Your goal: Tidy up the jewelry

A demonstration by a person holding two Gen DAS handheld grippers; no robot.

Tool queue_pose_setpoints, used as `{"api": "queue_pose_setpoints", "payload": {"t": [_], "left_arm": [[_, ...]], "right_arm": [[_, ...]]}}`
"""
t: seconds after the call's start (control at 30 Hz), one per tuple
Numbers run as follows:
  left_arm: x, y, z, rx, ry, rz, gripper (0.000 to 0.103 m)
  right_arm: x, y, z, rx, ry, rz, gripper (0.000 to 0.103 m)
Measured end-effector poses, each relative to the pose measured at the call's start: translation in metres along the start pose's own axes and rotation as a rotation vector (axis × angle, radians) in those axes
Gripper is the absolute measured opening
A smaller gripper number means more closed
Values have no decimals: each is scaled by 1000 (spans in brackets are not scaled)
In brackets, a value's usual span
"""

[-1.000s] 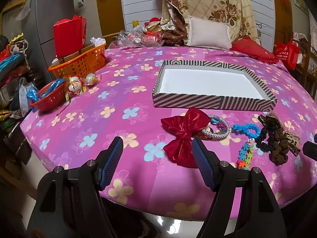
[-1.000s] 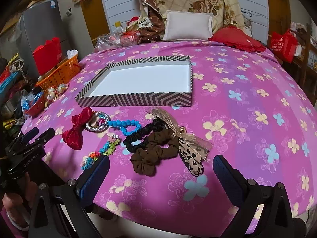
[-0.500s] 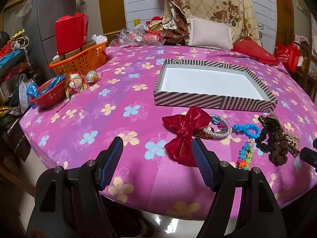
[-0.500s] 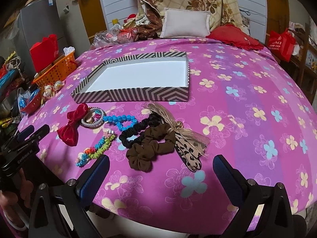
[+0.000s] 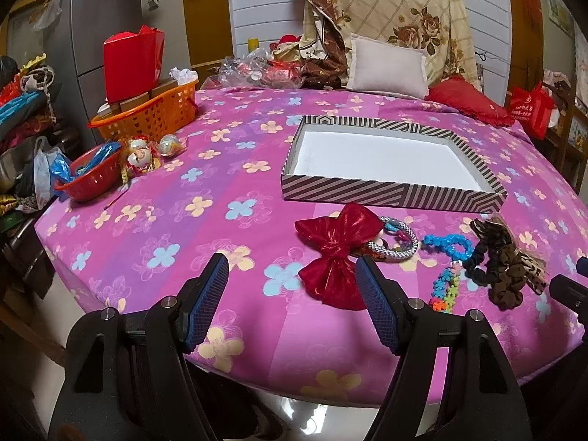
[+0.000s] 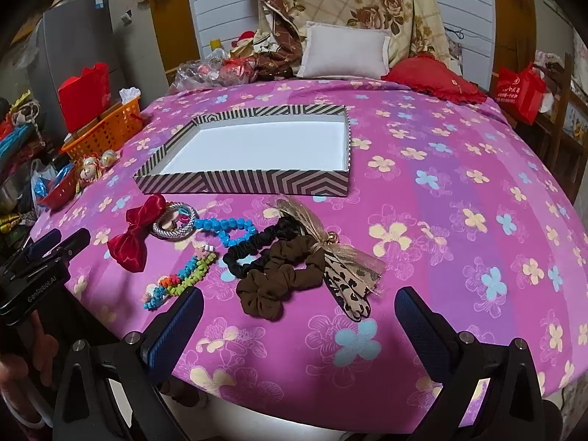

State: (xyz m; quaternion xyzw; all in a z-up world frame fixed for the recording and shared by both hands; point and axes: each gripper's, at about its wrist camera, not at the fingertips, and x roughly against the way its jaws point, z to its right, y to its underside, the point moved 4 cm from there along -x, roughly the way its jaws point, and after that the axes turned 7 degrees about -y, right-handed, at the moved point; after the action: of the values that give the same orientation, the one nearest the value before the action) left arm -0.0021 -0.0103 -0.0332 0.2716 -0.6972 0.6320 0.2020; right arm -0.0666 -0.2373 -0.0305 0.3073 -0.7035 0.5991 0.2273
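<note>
Left wrist view: the left gripper (image 5: 290,286) gapes empty; the red bow (image 5: 336,248) lies just beyond at one o'clock, long axis running twelve to six, short of the striped box (image 5: 389,193).

Right wrist view: the right gripper (image 6: 297,316), spread wide and empty, faces the brown scrunchie (image 6: 283,275) at twelve; the bow sits far off at ten, so the left looks nearer.

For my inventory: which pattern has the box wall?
Black and white stripes on the box, clearest in the right wrist view.
</note>
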Motion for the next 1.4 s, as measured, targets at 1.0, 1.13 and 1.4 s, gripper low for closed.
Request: {"api": "queue_pose_setpoints", "payload": {"t": [1.0,1.13,1.4], "left_arm": [[-10,6,0,12,11,-47,72],[-13,7,-1,16,15,-58,72],[-19,8,-3,20,20,-75,72]], "right_arm": [[-13,8,6,-11,21,-59,103],[-15,10,9,-22,23,-69,103],[-19,11,16,-50,23,-75,103]]}}
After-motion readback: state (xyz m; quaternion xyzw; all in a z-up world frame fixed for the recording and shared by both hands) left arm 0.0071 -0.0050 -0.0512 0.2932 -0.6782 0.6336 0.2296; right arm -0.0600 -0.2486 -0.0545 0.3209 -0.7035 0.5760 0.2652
